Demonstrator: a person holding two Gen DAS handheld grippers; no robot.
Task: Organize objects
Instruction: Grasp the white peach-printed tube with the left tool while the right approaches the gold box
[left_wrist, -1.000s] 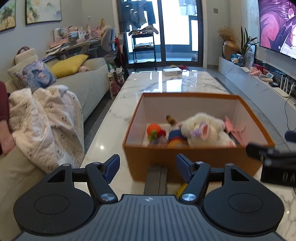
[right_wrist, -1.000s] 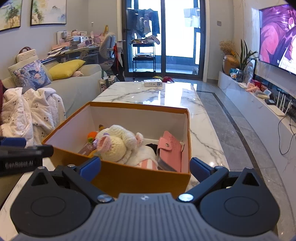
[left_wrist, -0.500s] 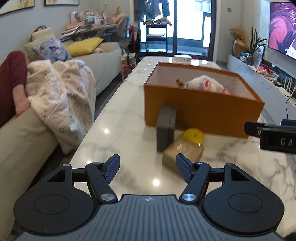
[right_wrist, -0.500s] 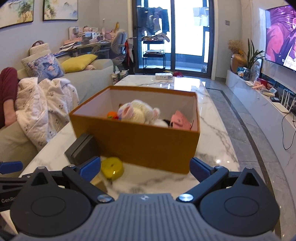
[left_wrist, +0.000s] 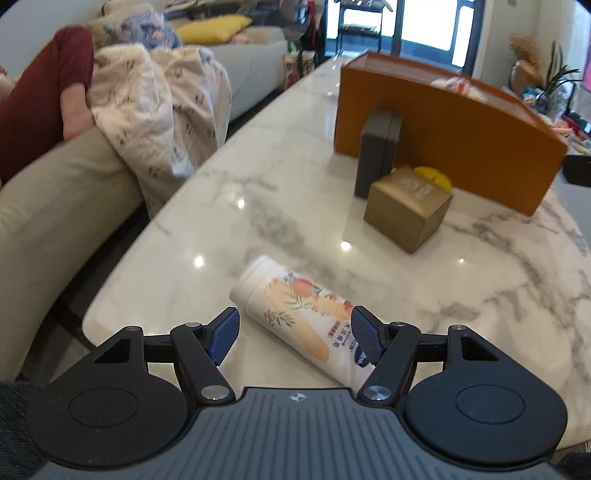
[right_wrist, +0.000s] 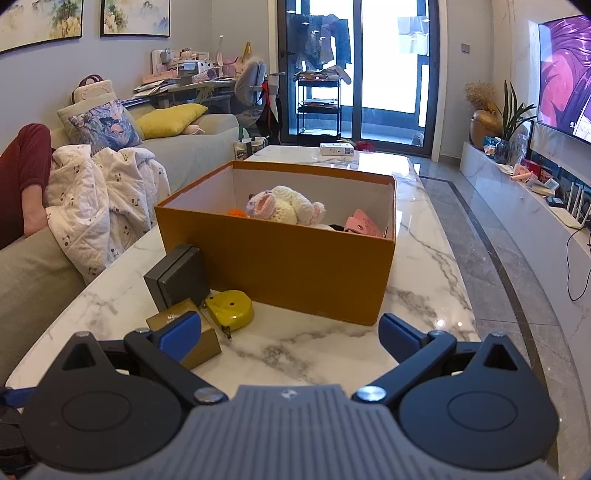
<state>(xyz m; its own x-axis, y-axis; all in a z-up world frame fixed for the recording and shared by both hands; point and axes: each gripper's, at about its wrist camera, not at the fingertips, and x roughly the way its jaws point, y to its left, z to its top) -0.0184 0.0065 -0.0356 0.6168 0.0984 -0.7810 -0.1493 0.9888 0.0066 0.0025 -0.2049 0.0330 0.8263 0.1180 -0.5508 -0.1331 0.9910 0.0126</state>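
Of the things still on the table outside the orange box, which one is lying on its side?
The white tube with the peach print, lying between the left tongs. The dark grey case stands upright against the box, and the gold carton sits on its base.

1. Orange cardboard box (right_wrist: 295, 273) stands on the marble table (right_wrist: 424, 295).
2. Knitted white plush toy (right_wrist: 284, 208) lies inside it.
3. Dark grey case (right_wrist: 177, 278), gold carton (left_wrist: 406, 208) and yellow tape measure (right_wrist: 231, 308) sit near its left front.
4. White printed tube (left_wrist: 295, 314) lies nearest.
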